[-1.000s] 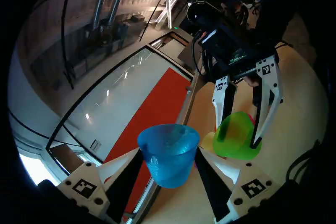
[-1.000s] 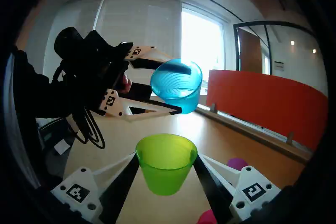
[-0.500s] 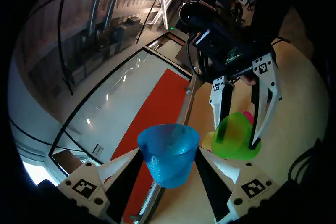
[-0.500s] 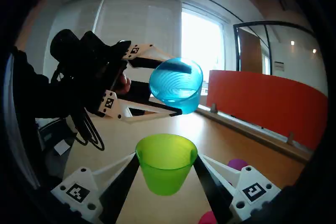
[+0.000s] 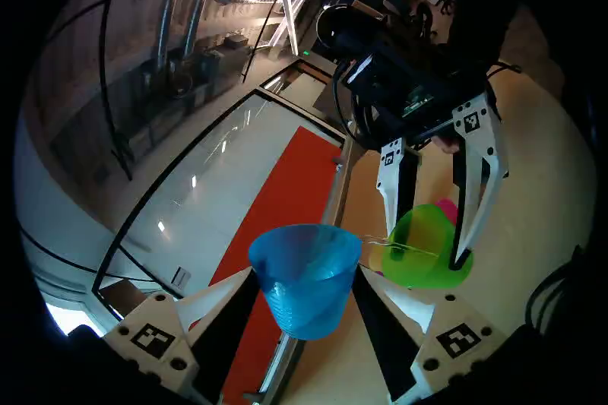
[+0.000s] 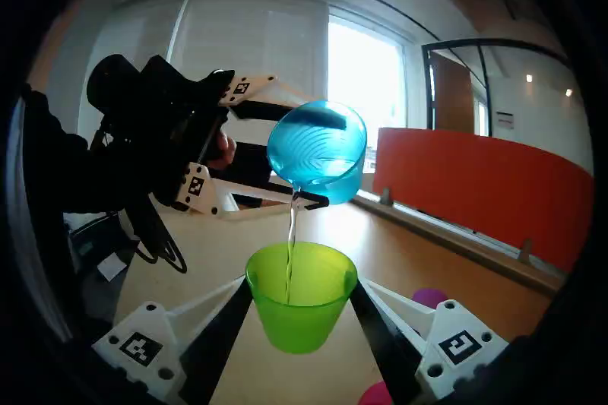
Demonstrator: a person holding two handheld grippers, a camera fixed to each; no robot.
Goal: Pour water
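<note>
2 tools (image 5: 304, 274) (image 6: 302, 285), 1 blue cup (image 5: 305, 295), 1 green cup (image 6: 300, 314)

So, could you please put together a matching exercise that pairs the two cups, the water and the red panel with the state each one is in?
Things:
1. blue cup
2. green cup
3. water
4. red panel

States:
A. upright, being filled
B. standing along the edge of the table
C. tilted, rim downward
D. falling in a thin thread

Pairs: 1-C, 2-A, 3-D, 4-B
</note>
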